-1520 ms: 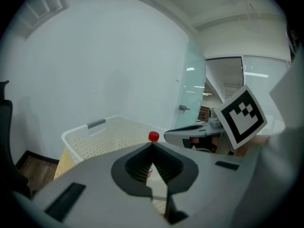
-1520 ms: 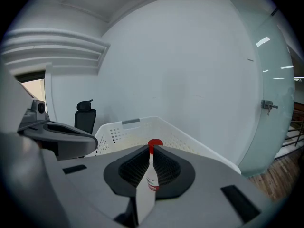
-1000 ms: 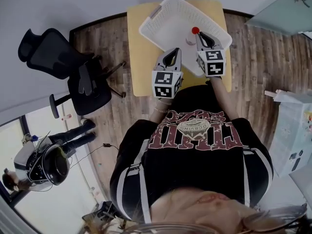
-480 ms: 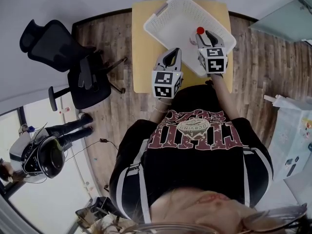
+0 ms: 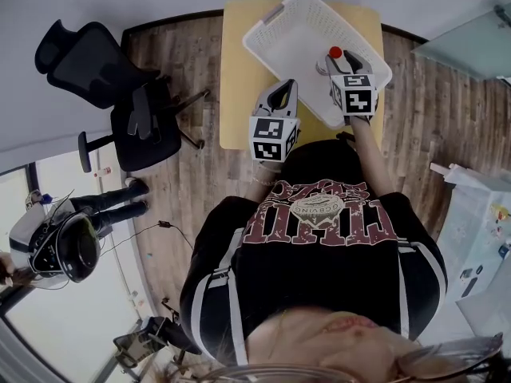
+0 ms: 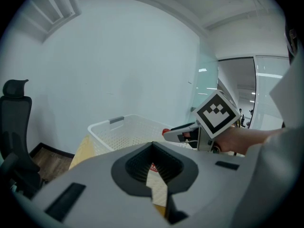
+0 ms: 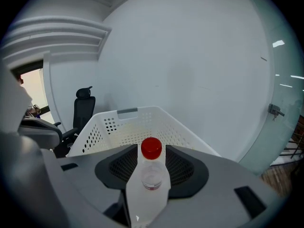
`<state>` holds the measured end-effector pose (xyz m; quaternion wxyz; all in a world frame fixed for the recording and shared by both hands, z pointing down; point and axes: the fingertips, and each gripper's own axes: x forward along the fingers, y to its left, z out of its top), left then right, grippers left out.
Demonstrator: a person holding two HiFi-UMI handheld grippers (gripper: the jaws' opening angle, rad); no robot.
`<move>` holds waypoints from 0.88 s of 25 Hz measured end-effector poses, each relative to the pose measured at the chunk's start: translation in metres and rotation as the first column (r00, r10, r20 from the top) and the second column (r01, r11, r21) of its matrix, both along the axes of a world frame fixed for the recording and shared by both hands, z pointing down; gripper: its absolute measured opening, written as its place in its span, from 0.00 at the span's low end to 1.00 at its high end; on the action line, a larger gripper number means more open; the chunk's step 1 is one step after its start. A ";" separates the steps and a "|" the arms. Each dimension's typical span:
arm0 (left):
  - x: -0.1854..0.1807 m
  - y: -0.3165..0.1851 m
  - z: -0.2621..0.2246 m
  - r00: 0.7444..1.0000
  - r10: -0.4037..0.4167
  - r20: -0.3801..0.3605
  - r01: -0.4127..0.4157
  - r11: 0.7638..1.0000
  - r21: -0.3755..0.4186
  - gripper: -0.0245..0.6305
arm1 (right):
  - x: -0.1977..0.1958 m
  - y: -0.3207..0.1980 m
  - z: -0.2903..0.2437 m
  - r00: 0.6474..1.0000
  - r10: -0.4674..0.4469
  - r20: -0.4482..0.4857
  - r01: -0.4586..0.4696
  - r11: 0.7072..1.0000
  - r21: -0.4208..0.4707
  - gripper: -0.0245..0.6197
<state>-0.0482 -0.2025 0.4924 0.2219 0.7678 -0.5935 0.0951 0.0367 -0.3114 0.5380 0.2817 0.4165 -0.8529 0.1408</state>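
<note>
My right gripper (image 7: 152, 161) is shut on a clear plastic bottle (image 7: 150, 184) with a red cap (image 7: 151, 147). It holds the bottle over the near right part of a white perforated basket (image 7: 124, 127). From the head view, the right gripper (image 5: 339, 59) and the red cap (image 5: 335, 53) hang above the basket (image 5: 291, 22), which stands on a yellow table (image 5: 239, 70). My left gripper (image 5: 279, 92) hovers at the basket's near rim, its jaws meeting at the tips with nothing between them. In the left gripper view, the left gripper (image 6: 152, 148) points at the basket (image 6: 118, 133), with the right gripper (image 6: 187, 133) beyond to the right.
A black office chair (image 5: 108, 82) stands left of the table on the wood floor. A glass partition (image 7: 285, 99) is to the right. Another person (image 5: 68, 246) crouches at the lower left. A plain white wall rises behind the basket.
The right gripper has carried the bottle forward and higher over the basket, so more of the bottle shows between its jaws. The left gripper has turned slightly, bringing the chair into view.
</note>
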 end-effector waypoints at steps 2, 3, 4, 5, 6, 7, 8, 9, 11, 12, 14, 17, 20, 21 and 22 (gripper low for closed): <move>-0.002 0.001 0.000 1.000 -0.012 0.001 0.012 1.000 -0.002 0.11 | 0.000 -0.002 0.001 1.000 -0.006 -0.002 0.006 1.000 -0.004 0.31; -0.003 0.002 0.001 1.000 -0.017 0.001 0.017 1.000 -0.002 0.11 | -0.001 -0.002 0.002 1.000 -0.009 -0.003 0.009 1.000 -0.007 0.32; -0.005 0.003 0.001 1.000 -0.023 0.001 0.023 1.000 -0.002 0.11 | -0.003 -0.002 0.002 1.000 -0.013 -0.004 0.013 1.000 -0.010 0.32; -0.007 0.004 0.001 1.000 -0.029 0.000 0.029 1.000 -0.003 0.11 | -0.005 -0.002 0.003 1.000 -0.017 -0.004 0.017 1.000 -0.014 0.33; -0.009 0.005 0.002 0.999 -0.036 0.000 0.036 0.999 -0.003 0.11 | -0.007 -0.002 0.003 1.000 -0.022 -0.005 0.022 1.000 -0.016 0.33; -0.012 0.006 0.002 0.999 -0.042 0.000 0.042 0.999 -0.004 0.11 | -0.008 -0.002 0.005 1.000 -0.027 -0.008 0.026 0.999 -0.018 0.33; -0.014 0.008 0.002 0.999 -0.048 0.000 0.048 0.999 -0.005 0.11 | -0.009 -0.002 0.006 0.999 -0.030 -0.012 0.030 0.999 -0.019 0.33; -0.015 0.009 0.003 0.999 -0.054 0.000 0.054 0.999 -0.005 0.11 | -0.010 -0.003 0.008 0.999 -0.033 -0.015 0.032 0.999 -0.019 0.33; -0.017 0.011 0.003 0.998 -0.065 -0.001 0.065 0.998 -0.007 0.11 | -0.009 -0.003 0.009 0.999 -0.033 -0.020 0.033 0.999 -0.020 0.33; -0.018 0.012 0.003 0.998 -0.070 0.000 0.070 0.998 -0.007 0.11 | -0.009 -0.004 0.010 0.999 -0.033 -0.022 0.032 0.999 -0.020 0.33; -0.020 0.013 0.003 0.997 -0.079 0.001 0.079 0.997 -0.008 0.11 | -0.007 -0.006 0.012 0.999 -0.030 -0.026 0.030 0.999 -0.024 0.33; -0.024 0.017 0.003 0.996 -0.089 0.000 0.089 0.996 -0.010 0.11 | -0.005 -0.007 0.017 0.999 -0.026 -0.042 0.024 0.999 -0.034 0.33; -0.026 0.020 0.003 0.995 -0.098 -0.001 0.098 0.995 -0.012 0.11 | -0.006 -0.008 0.020 0.998 -0.027 -0.056 0.025 0.999 -0.039 0.33; -0.027 0.021 0.003 0.995 -0.101 -0.001 0.101 0.995 -0.011 0.11 | -0.005 -0.009 0.021 0.998 -0.027 -0.058 0.025 0.999 -0.040 0.33; -0.027 0.022 0.003 0.994 -0.105 0.000 0.105 0.994 -0.011 0.11 | -0.005 -0.009 0.022 0.998 -0.027 -0.060 0.025 0.999 -0.039 0.33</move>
